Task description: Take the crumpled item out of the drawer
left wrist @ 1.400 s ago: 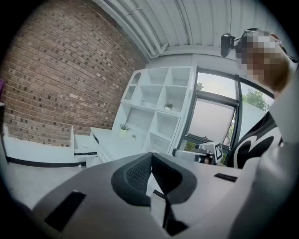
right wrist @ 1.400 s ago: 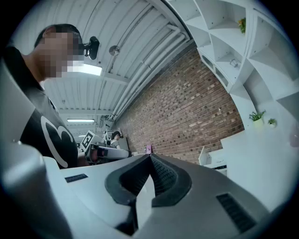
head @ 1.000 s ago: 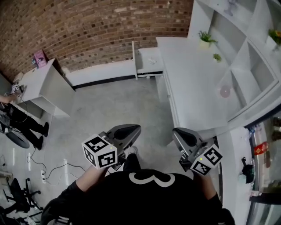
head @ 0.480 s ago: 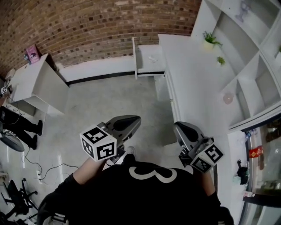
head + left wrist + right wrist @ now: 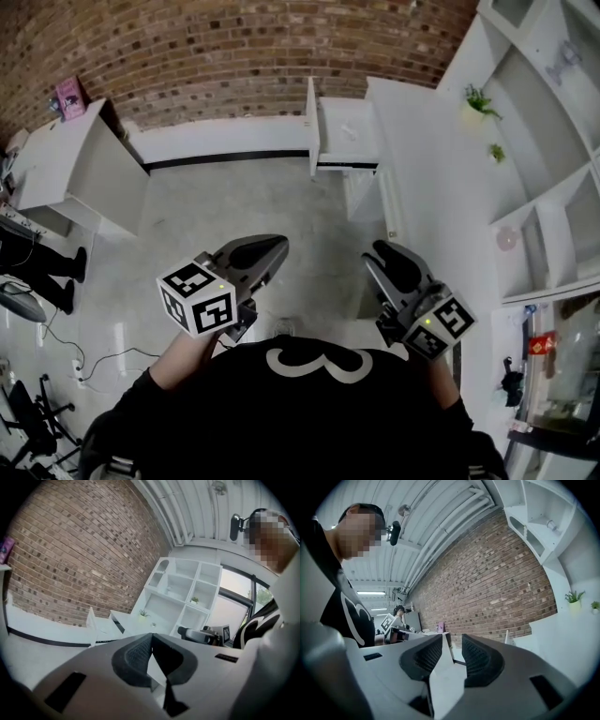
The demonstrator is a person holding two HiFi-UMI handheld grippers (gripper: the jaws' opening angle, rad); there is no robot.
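Observation:
A white drawer [image 5: 342, 131] stands pulled open from the long white counter [image 5: 427, 197] at the far wall. A small pale thing [image 5: 349, 132] lies in it, too small to make out. Both grippers are held low in front of the person's body, well short of the drawer. My left gripper [image 5: 270, 249] is shut, its pads meeting at the tip [image 5: 151, 637], with nothing in it. My right gripper [image 5: 380, 253] is opening. A narrow gap shows between its pads [image 5: 452, 641], and nothing is between them. The drawer [image 5: 99, 625] also shows in the left gripper view.
A white cabinet [image 5: 80, 169] stands at the left by the brick wall [image 5: 216, 56], with a person's legs [image 5: 42, 267] near it. Cables [image 5: 98, 361] lie on the floor. White shelves [image 5: 548, 141] with small plants [image 5: 476, 99] rise above the counter.
The head view has swung, so the drawer and counter sit further right in the picture. Both grippers have come up slightly and stay close to the body.

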